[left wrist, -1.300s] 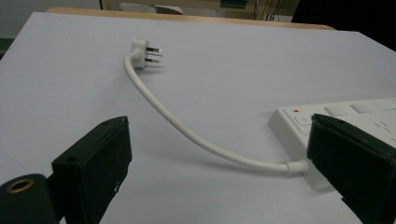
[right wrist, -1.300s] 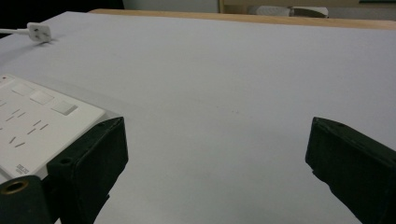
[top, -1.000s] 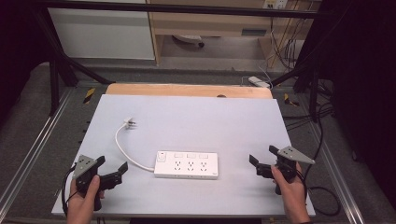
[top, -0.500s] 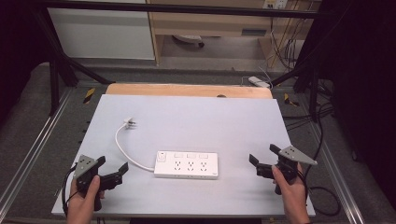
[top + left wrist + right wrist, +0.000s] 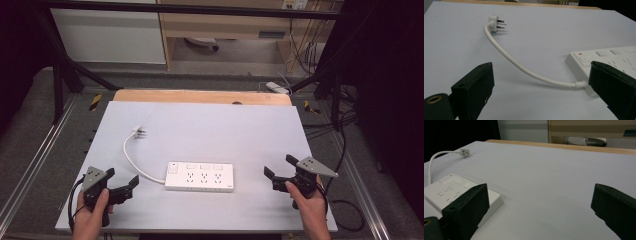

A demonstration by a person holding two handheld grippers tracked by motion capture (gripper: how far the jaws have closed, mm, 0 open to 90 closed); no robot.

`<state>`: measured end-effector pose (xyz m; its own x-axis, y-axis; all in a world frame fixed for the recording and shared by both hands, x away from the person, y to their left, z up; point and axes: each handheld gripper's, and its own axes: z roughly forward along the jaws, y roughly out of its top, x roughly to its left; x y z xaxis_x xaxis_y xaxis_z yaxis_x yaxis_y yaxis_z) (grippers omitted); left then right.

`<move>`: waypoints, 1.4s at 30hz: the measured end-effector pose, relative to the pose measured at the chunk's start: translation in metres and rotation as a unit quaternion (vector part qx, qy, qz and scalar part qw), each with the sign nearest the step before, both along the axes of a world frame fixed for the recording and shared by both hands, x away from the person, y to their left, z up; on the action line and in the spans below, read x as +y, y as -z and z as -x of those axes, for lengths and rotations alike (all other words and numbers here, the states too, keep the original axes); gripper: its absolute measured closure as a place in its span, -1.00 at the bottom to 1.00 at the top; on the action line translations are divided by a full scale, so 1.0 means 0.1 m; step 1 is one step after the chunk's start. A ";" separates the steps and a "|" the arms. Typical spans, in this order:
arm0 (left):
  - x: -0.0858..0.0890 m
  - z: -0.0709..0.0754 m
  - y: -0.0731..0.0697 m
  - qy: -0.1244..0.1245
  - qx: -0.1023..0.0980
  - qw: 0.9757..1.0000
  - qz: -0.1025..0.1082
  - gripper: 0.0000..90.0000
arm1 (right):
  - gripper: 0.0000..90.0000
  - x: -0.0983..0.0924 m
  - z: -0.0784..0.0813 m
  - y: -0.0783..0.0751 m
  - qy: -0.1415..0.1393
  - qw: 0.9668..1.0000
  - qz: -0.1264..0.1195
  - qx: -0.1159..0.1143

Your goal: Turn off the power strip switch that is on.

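A white power strip lies flat near the front middle of the white table. Its short white cord curves away to the left and ends in a plug lying on the table. My left gripper is held open at the front left, apart from the strip. In the left gripper view its jaws stand wide around the cord and the strip's switch end, touching neither. My right gripper is open at the front right. The strip's other end sits beside its left jaw.
A wooden board edge runs along the table's far side. Metal frame rails flank the table. Beyond the table stand a cabinet and loose cables. A black cable trails from my right gripper.
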<state>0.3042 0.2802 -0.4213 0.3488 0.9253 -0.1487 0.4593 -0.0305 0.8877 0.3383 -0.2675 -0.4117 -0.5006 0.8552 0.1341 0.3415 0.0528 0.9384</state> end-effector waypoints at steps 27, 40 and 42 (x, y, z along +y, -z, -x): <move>-0.03 -0.02 0.01 0.011 0.008 1.000 -0.008 -0.86 | -0.91 0.25 -0.26 -0.43 -0.011 1.000 0.009 0.022; -0.04 -0.02 0.02 0.015 0.011 1.000 -0.012 -0.86 | -0.93 0.37 -0.34 -0.55 -0.024 0.999 0.018 0.018; -0.04 -0.02 0.02 0.017 0.011 1.000 -0.012 -0.86 | -0.93 0.38 -0.34 -0.57 -0.027 0.999 0.017 0.014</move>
<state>0.3063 0.2758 -0.4234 0.3768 0.9165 -0.1347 0.4767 -0.0671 0.8765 0.3728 -0.2293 -0.3544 -0.5425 0.8314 0.1199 0.3641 0.1042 0.9255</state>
